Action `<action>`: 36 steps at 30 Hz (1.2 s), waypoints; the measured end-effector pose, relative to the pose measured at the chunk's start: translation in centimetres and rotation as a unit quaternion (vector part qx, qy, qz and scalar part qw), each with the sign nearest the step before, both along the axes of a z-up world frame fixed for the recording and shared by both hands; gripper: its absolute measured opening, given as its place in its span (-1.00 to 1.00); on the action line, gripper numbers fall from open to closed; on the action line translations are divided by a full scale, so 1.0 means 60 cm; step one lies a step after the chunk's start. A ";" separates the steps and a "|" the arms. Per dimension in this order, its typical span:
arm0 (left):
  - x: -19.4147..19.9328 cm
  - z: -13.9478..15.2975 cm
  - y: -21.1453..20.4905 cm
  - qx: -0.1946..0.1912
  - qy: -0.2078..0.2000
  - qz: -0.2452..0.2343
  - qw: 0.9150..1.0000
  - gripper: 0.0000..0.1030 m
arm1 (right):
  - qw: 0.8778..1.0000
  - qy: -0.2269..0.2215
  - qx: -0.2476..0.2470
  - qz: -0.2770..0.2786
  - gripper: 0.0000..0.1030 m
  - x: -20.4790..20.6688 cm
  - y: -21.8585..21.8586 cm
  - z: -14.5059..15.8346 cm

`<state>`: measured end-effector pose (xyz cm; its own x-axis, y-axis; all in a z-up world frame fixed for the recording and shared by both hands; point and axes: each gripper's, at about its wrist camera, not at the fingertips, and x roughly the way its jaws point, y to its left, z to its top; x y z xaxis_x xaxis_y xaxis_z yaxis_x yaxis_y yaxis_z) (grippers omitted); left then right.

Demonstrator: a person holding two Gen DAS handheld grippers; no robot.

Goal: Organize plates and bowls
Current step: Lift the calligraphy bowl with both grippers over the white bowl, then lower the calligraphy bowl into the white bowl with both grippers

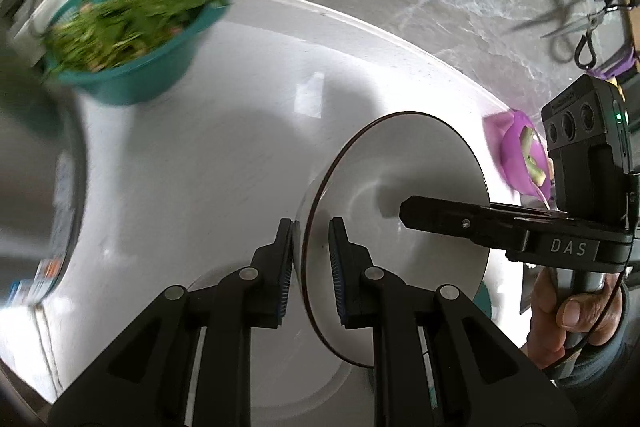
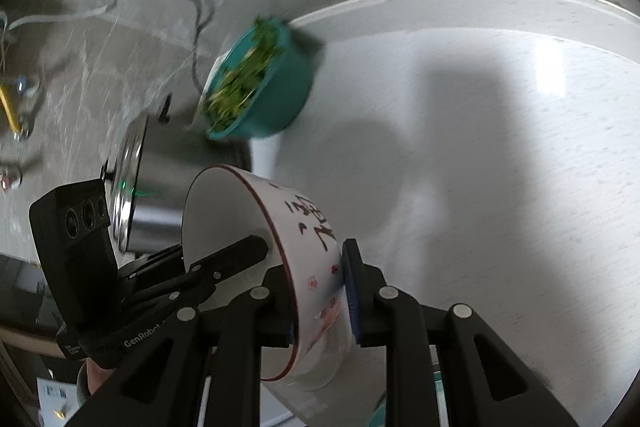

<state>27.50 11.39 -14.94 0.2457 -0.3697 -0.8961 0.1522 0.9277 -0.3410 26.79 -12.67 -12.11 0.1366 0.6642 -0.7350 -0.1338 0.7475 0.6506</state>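
Left wrist view: the left gripper pinches the rim of a white bowl at six o'clock, one pad on each side of the wall. The right gripper reaches into it from three o'clock. A teal bowl of greens sits at ten o'clock on the white table.

Right wrist view: the right gripper clamps the white bowl's wall, with the teal bowl at eleven o'clock.
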 end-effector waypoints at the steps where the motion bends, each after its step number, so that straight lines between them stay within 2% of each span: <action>1: -0.012 0.002 0.016 -0.001 0.000 0.006 1.000 -0.71 | 1.000 0.000 0.000 0.006 -0.57 -0.007 0.003 0.001; 8: -0.089 -0.016 0.087 -0.009 0.013 0.037 0.999 -0.71 | 0.999 0.010 -0.010 0.042 -0.57 -0.035 0.074 -0.012; 15: -0.133 -0.049 0.111 -0.015 0.031 0.054 0.998 -0.71 | 0.998 0.023 -0.024 0.059 -0.56 -0.063 0.102 -0.035; 29: -0.155 -0.120 0.100 -0.006 0.055 0.052 0.997 -0.71 | 0.996 0.038 -0.054 0.063 -0.56 -0.083 0.115 -0.079; 36: -0.148 -0.127 0.090 -0.001 0.046 0.049 0.998 -0.71 | 0.995 0.035 -0.067 0.063 -0.57 -0.083 0.117 -0.093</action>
<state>18.65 16.78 -22.56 0.1975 -0.3500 -0.9157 0.0291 0.9358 -0.3514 21.81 -5.64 -17.70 0.0035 0.5687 -0.8226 -0.1886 0.8082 0.5579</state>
